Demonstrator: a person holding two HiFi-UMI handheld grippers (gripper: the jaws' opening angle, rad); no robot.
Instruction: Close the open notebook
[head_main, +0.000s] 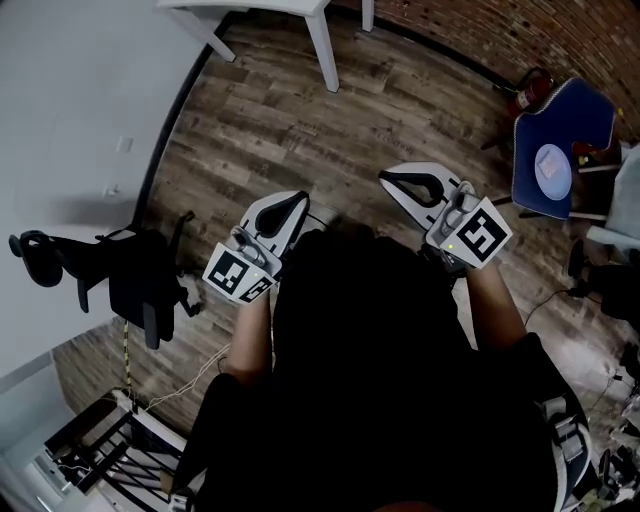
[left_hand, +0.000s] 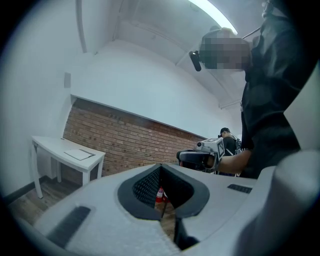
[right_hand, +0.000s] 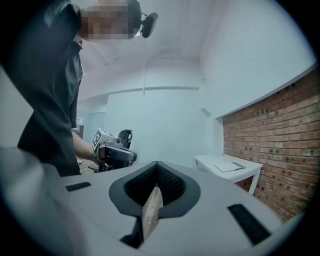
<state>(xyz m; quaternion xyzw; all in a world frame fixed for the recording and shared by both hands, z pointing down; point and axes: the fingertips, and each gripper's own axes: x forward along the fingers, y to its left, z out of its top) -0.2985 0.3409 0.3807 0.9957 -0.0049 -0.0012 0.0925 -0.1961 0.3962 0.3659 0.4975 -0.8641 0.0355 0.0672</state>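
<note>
Ahead of the fingers of the left gripper (head_main: 297, 199) and the right gripper (head_main: 388, 178), open wooden floor (head_main: 300, 130) is seen as far as the white table (head_main: 322, 45). Beyond the table, passage is closed by the brick wall (head_main: 560, 35). A clear gap is left between the two sets of fingertips. Outward of the left fingers the way is blocked by a black chair (head_main: 135, 275). Outward of the right fingers it is blocked by a blue chair (head_main: 560, 125) and a red extinguisher (head_main: 530, 90).

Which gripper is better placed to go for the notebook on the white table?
Left, slightly. In the head view the white table stands more directly ahead of the left gripper; the right gripper sits off its end. Both are shut, empty and well short of the notebook.
</note>
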